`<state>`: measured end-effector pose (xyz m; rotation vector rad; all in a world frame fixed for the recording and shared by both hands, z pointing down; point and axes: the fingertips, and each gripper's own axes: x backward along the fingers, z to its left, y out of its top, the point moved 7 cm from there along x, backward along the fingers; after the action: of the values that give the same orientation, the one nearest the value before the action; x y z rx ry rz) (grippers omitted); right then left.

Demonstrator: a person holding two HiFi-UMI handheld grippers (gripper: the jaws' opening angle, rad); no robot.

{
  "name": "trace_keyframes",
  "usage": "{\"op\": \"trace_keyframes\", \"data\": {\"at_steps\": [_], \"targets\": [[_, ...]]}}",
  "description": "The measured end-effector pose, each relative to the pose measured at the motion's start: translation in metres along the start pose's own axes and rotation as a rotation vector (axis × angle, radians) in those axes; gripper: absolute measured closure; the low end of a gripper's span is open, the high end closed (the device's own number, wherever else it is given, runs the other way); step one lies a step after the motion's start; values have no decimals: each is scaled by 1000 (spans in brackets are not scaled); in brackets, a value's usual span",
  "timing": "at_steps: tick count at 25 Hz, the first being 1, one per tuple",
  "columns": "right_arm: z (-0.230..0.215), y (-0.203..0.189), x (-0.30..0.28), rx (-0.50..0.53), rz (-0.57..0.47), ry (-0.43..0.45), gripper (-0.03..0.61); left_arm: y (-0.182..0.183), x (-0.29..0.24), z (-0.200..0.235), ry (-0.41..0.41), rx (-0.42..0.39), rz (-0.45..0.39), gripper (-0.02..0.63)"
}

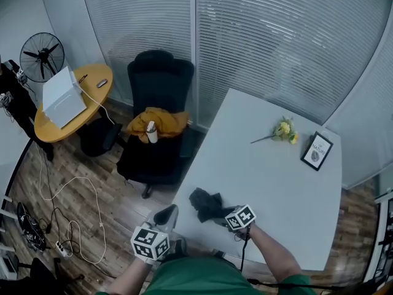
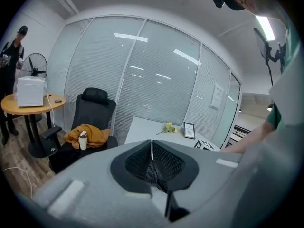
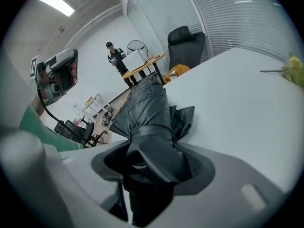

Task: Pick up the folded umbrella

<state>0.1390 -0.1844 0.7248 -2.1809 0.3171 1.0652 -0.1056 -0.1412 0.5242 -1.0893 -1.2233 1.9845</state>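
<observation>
Presently the right gripper [image 3: 153, 170] has its jaws clamped on one end of the folded umbrella [image 3: 145, 113]. The umbrella is a black bundle, and its free end extends over the white table [image 3: 237, 108] near the edge. The left gripper [image 2: 153, 164] stands just off that edge, jaws pressed together with nothing between them. A yellow flower [image 1: 284, 129] and a framed picture [image 1: 317, 150] lie well apart, on the table's far side.

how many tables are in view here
2. The white table stands right in front, with the folded umbrella near its front edge. The round yellow table stands at the far left, by the fan. More may lie out of view.
</observation>
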Motion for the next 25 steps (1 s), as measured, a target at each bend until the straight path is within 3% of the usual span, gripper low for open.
{"op": "trace_keyframes", "data": {"at_steps": [9, 17, 25], "targets": [[22, 25, 44, -47, -199, 24, 313, 7, -16, -10, -67, -13, -7, 600], [53, 60, 96, -3, -391, 45, 313, 11, -20, -18, -95, -16, -18, 600], [78, 92, 152, -2, -607, 69, 313, 27, -21, -28, -152, -14, -89, 600]]}}
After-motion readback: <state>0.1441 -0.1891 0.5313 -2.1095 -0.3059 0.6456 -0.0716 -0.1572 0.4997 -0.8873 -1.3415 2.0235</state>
